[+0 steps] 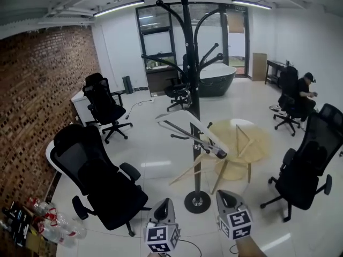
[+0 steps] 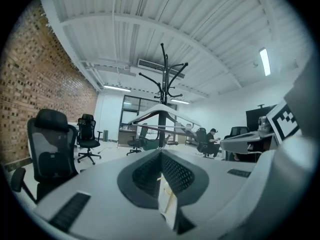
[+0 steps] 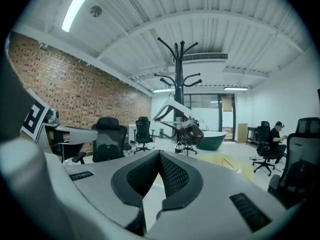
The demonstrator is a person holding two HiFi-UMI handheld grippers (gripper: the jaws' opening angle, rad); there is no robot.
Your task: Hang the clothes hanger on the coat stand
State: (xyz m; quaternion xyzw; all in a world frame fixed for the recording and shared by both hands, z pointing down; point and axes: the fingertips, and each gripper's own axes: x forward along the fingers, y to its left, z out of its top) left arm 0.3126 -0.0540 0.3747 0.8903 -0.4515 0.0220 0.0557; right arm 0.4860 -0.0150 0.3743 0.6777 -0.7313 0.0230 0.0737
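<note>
The hanger is up on the stand. It sits about halfway up the pole and slopes down to the right, with its dark end lowest. It seems to be caught on one of the lower arms, but I cannot see the hook itself. The slope suggests it rests off-centre rather than hanging square.

The left claw is closed with nothing in it, and the right claw is closed and empty too. Both are at the near edge of the head view, well apart from the hanger, with the stand's base on the floor between them. Both point roughly level at the stand. I judge that the hanging step is done and neither claw has anything left to carry.

The stand is on open floor. A round table is just behind and to the right of the pole, and its splayed legs come close to the base. A black chair is near on the left and another is on the right. That leaves a clear lane straight ahead, between the chairs.

The upper arms spread wide, so reaching in high could snag them. Bottles lie on the floor at the far left, out of the way.
</note>
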